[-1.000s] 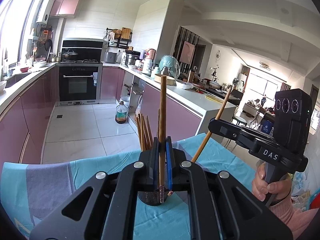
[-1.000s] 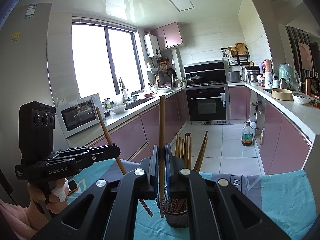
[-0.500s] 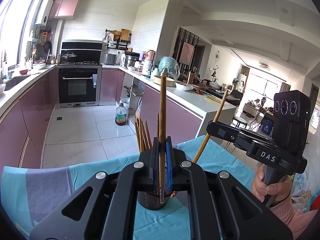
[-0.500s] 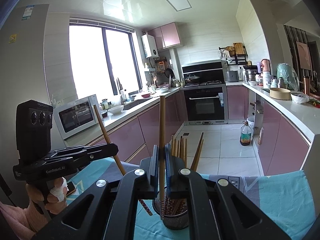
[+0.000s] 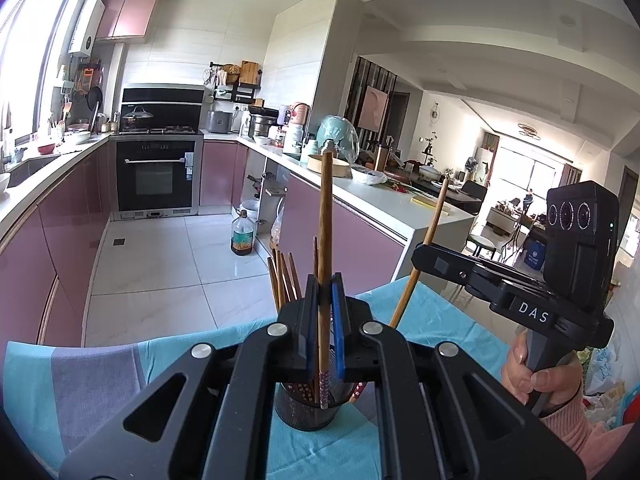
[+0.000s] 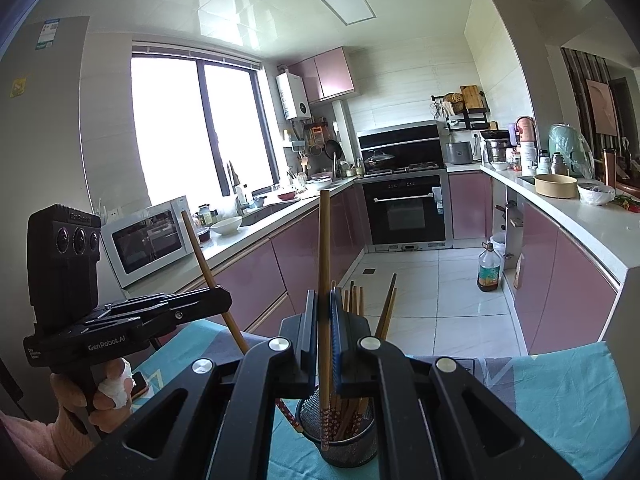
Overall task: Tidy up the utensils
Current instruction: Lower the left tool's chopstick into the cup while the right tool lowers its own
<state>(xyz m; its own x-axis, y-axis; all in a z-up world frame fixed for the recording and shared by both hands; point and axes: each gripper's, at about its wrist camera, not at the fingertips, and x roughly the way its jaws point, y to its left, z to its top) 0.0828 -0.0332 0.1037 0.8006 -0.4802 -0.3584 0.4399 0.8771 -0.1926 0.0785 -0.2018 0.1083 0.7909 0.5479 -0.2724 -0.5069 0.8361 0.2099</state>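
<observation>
A black mesh metal utensil cup [image 6: 347,438] holding several brown wooden chopsticks [image 6: 354,300] stands on the teal tablecloth [image 6: 560,392] at 6 o'clock in both views. The left gripper [image 5: 325,340] and right gripper [image 6: 325,344] each pinch 1 upright chopstick above its mouth. The insertion step appears in hand; next, each should lower, then release. The gripper frames hide the cup's rim.
</observation>
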